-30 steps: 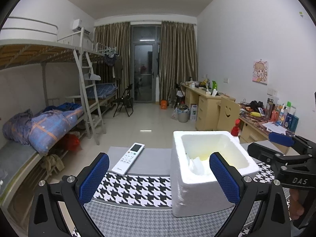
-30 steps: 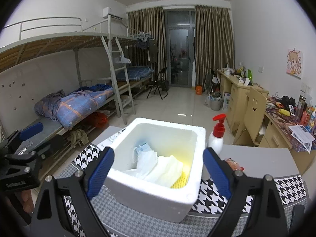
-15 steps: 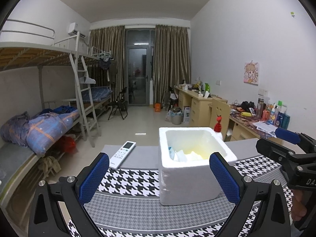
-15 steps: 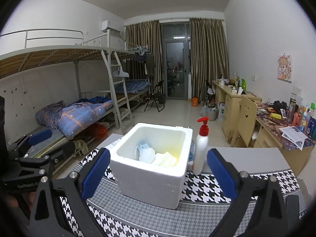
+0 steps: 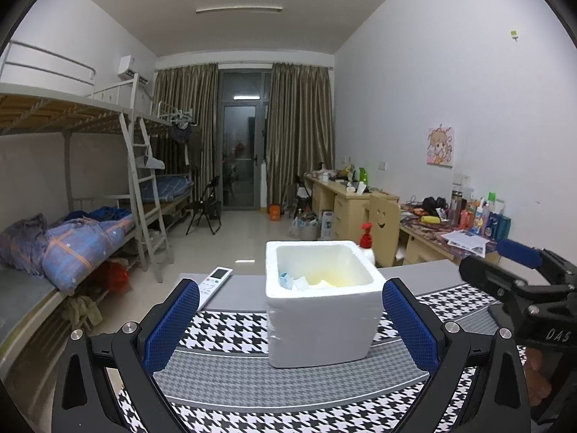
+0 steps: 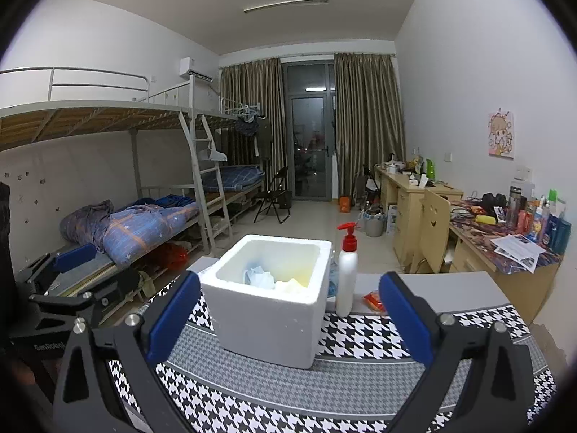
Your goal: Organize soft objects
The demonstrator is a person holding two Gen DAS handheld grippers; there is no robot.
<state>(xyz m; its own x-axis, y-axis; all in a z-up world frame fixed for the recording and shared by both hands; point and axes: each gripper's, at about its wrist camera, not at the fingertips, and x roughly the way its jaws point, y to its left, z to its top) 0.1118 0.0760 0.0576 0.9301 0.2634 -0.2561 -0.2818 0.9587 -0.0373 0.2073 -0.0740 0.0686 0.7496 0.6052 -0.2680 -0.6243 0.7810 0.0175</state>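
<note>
A: What does the left wrist view give you that the right one lacks?

B: The white remote control (image 5: 215,281), lying on the grey strip of the tabletop (image 5: 230,379) to the left of the white foam box (image 5: 321,324). In the right wrist view the box hides that spot. The left view also catches the right hand-held gripper (image 5: 519,278) at its right edge, with part of a hand (image 5: 539,379) below it.

A: And the right wrist view?

B: It shows the white pump bottle with the red head (image 6: 347,270) in full, standing upright just beside the foam box (image 6: 268,321) on its right. From the left only the red pump head (image 5: 366,240) peeks over the box's far rim. The right view also has a small red and orange packet (image 6: 373,299) on the tabletop (image 6: 324,379) near the bottle's base; the left view does not show it at all.

A: Where are the soft things?

B: Inside the box. The right view shows a crumpled light blue cloth (image 6: 258,276) with a pale yellow piece (image 6: 292,284) next to it. In the left view only their tops (image 5: 294,281) clear the near wall.

A: And the jaws?

B: The left hand-held gripper (image 5: 290,324) stands wide, blue pads (image 5: 172,323) apart with nothing between them but the box further off. The right hand-held gripper (image 6: 290,319) is equally spread and empty in its own view. The left one shows at the right view's left edge (image 6: 68,267).
</note>
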